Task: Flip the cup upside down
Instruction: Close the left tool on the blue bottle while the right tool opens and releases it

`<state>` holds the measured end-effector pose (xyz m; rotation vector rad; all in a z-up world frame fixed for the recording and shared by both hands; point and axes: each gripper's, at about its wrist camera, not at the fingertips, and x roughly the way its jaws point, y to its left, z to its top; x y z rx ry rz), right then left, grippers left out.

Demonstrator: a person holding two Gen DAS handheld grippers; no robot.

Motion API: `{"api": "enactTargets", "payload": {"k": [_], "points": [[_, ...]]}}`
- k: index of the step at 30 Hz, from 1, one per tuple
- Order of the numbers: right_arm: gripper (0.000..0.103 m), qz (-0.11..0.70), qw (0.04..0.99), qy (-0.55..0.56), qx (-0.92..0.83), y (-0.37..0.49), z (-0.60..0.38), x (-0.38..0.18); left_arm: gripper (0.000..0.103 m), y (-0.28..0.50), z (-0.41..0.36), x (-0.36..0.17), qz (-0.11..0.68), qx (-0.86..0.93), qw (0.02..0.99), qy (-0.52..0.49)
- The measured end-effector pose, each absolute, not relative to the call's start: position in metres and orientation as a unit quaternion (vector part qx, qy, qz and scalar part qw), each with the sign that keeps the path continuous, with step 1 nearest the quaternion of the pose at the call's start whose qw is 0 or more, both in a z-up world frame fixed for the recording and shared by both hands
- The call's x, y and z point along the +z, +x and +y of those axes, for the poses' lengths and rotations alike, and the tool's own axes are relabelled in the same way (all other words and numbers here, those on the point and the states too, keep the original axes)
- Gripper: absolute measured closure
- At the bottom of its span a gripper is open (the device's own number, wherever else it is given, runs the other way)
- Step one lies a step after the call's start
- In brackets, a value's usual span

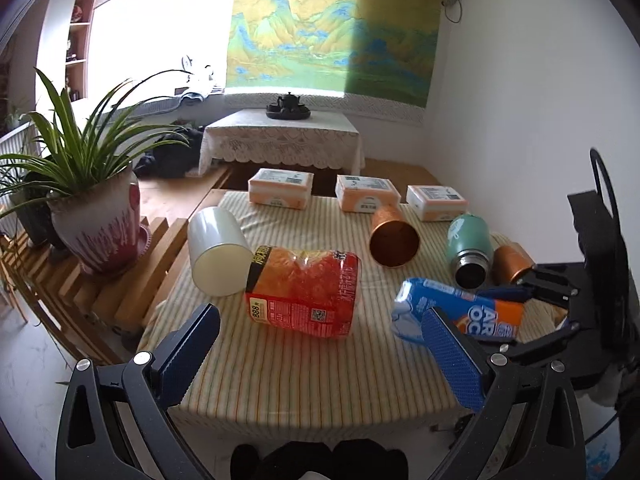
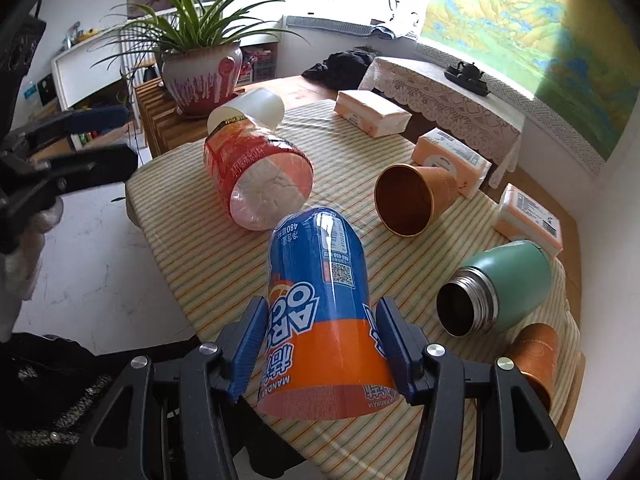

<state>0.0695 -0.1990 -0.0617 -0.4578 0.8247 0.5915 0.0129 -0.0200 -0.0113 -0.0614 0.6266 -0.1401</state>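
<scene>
Right gripper (image 2: 322,346) jaws clenched on blue-and-orange printed plastic cup (image 2: 320,304), tilted, open mouth toward camera, closed end on striped-cloth counter (image 2: 200,264). Left gripper (image 1: 320,344) jaws released, spread wide, holding nothing. Beside cup: red-orange plastic-wrapped cup (image 2: 256,176), copper-coloured metal tumbler (image 2: 412,200), green steel flask (image 2: 500,284), all on sides.

A: Daylight floods through the window (image 1: 160,32), blown out white in both views.
B: Yes, a shadow band darkens the mural (image 1: 384,28); glare streaks the blue cup (image 2: 320,300). Fisheye edges bend and darken.
</scene>
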Motion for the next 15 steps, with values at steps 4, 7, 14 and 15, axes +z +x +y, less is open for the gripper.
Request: {"api": "enactTargets", "payload": {"k": [4, 7, 14, 15], "points": [[0.049, 0.384, 0.848, -0.216, 0.294, 0.066, -0.203, -0.071, 0.001, 0.021, -0.022, -0.013, 0.327, -0.075, 0.941, -0.050], [0.047, 0.380, 0.850, -0.207, 0.301, 0.066, -0.209, -0.077, 0.001, 0.030, -0.031, -0.022, 0.349, -0.082, 0.931, -0.066], [0.040, 0.374, 0.868, -0.168, 0.279, 0.057, -0.233, -0.076, 0.002, 0.046, -0.065, -0.044, 0.406, -0.124, 0.899, -0.111], [0.040, 0.368, 0.872, -0.161, 0.279, 0.051, -0.239, -0.072, 0.002, 0.047, -0.070, -0.043, 0.406, -0.126, 0.898, -0.114]]}}
